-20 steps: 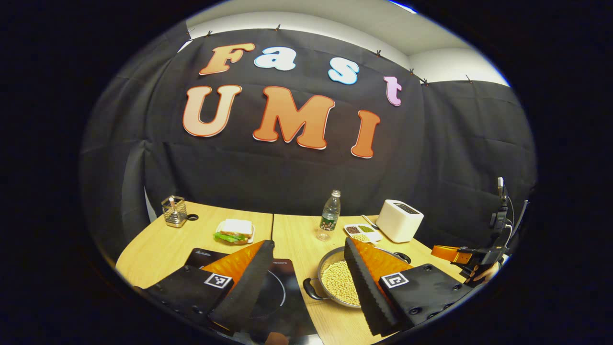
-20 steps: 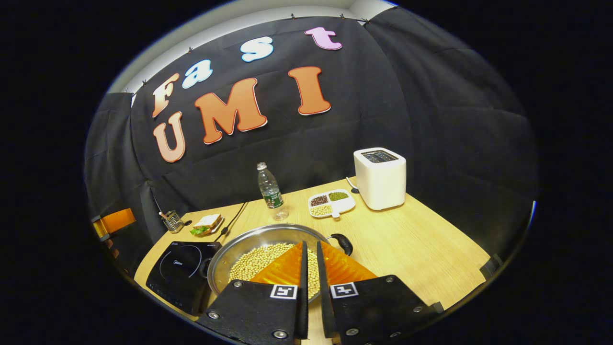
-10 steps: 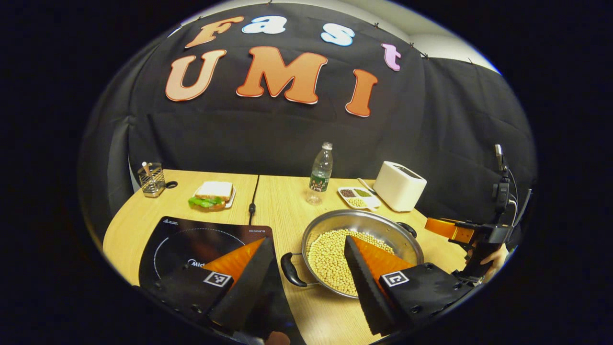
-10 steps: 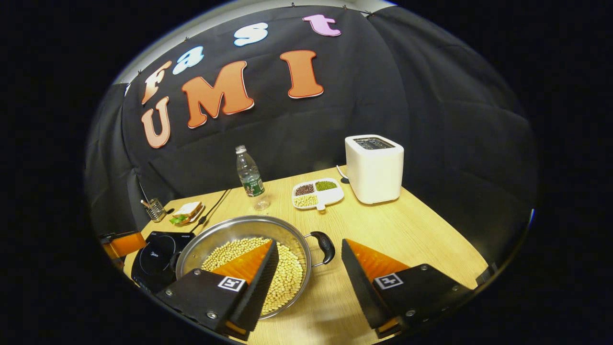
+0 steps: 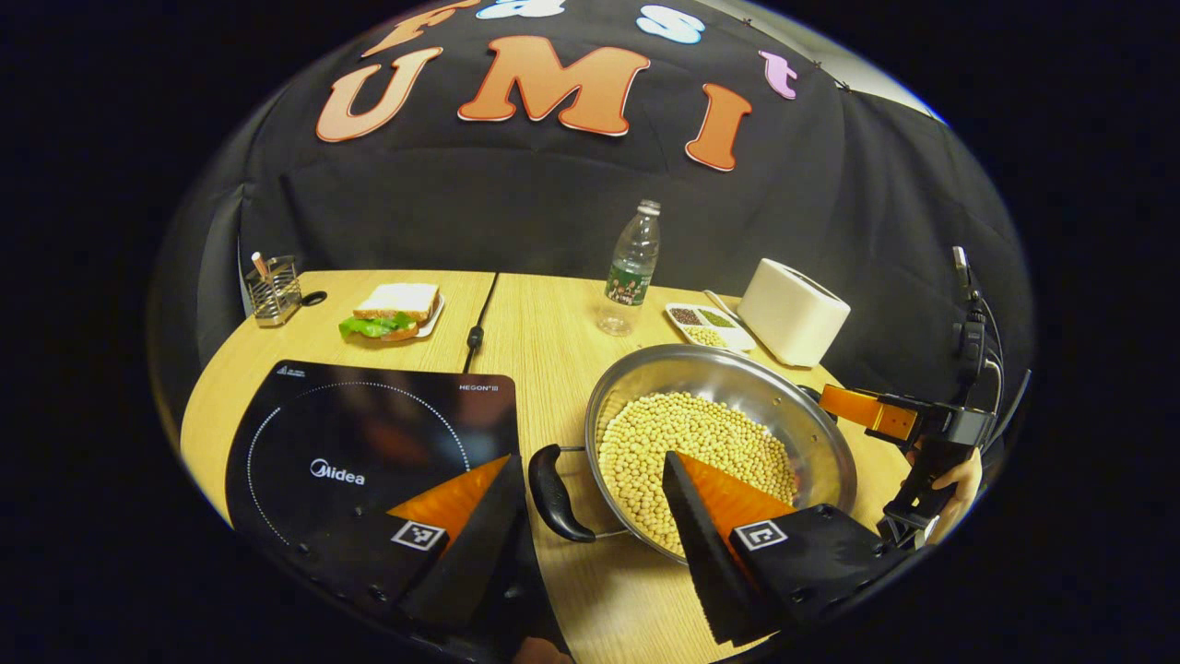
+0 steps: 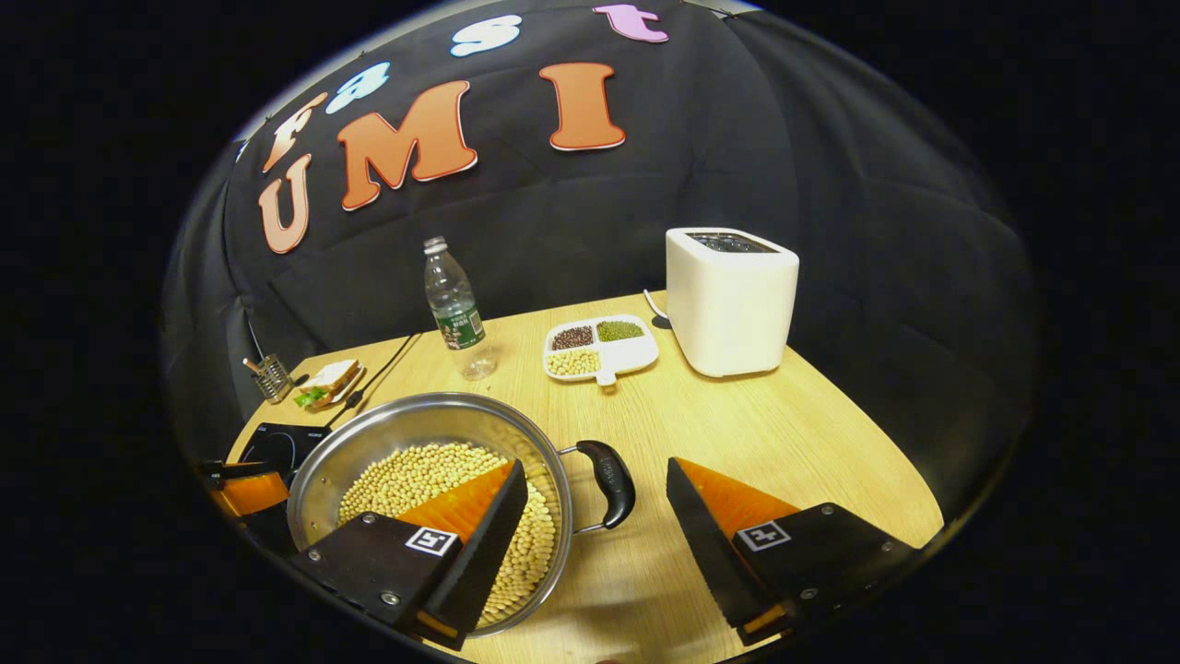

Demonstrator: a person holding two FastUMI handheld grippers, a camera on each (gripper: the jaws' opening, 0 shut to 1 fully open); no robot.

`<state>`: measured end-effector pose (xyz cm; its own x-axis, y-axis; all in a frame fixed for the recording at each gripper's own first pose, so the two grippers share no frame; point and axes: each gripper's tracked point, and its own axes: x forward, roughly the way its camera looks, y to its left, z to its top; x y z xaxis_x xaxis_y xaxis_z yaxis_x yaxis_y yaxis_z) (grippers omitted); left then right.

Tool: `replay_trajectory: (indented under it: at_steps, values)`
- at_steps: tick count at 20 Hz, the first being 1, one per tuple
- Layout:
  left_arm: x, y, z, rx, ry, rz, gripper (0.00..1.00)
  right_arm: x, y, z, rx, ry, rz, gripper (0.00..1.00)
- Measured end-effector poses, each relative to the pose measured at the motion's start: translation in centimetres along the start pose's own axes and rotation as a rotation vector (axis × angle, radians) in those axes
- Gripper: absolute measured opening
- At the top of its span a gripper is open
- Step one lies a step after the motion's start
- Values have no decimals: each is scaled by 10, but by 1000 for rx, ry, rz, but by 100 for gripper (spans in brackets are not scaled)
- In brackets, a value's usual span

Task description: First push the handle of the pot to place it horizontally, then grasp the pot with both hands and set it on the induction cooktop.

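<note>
Both grippers' fingers spread wide, one handle (image 5: 554,484) between each pair; pot (image 5: 719,443) bean-laden, likely heavy, slick steel: grip handles, lift level.

A clear plastic water bottle (image 6: 454,309) with a green label stands upright on the light wooden table (image 6: 784,443). Just right of the bottle lies a white divided dish (image 6: 599,348) of dark, green and pale beans, then a white box-shaped toaster (image 6: 731,300). Left of the bottle are a sandwich with lettuce on a white plate (image 5: 395,309) and a wire mesh holder (image 5: 274,290).
</note>
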<state>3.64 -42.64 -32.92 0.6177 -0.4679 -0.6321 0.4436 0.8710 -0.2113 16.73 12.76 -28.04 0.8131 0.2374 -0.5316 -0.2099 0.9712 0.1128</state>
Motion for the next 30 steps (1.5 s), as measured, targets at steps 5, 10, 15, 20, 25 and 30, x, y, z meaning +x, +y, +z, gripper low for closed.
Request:
replay_trajectory:
  at_steps: [5,10,15,20,25,30]
  values:
    - [17,9,-10,-47,34,25,98,18,-2,-13,-7,42,1,95]
    - [24,8,-9,-26,41,31,97,31,5,-21,9,73,24,94]
    - [31,4,-12,-40,49,26,87,31,9,-22,13,77,70,62]
    - [48,-1,-18,85,82,61,86,29,1,-23,46,74,41,58]
    - [57,-3,-12,-15,59,76,63,19,-10,-26,77,64,21,58]
    - [52,-1,-13,-29,80,72,51,11,-7,-30,128,92,18,55]
